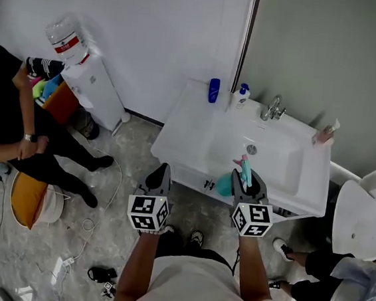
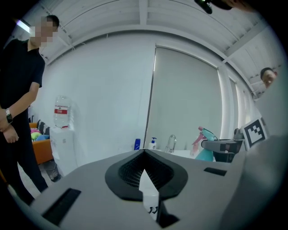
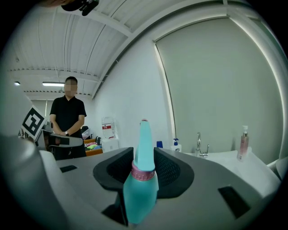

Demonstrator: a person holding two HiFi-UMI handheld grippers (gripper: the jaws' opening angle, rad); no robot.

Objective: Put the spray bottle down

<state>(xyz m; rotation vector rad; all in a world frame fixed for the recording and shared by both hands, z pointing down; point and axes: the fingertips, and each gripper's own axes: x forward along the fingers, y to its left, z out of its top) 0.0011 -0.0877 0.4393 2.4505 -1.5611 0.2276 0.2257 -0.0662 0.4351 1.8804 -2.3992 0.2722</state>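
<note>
A teal spray bottle (image 1: 226, 184) with a pink trigger hangs over the front edge of the white sink (image 1: 193, 130), and my right gripper (image 1: 249, 178) is shut on it. In the right gripper view the bottle (image 3: 140, 191) stands upright between the jaws, clamped just below its pink collar. My left gripper (image 1: 162, 169) is to the left of it, over the floor in front of the sink's left corner, with its jaws shut. In the left gripper view only a thin white sliver (image 2: 149, 194) shows at the seam. The bottle (image 2: 207, 144) is visible there at the right.
A faucet (image 1: 272, 108), a blue bottle (image 1: 214, 90), a soap pump (image 1: 241, 96) and a pink bottle (image 1: 325, 133) stand along the sink's back. A water dispenser (image 1: 93, 88) and a person in black (image 1: 16, 128) are at left. A white seat (image 1: 361, 221) is at right. Cables (image 1: 73, 261) lie on the floor.
</note>
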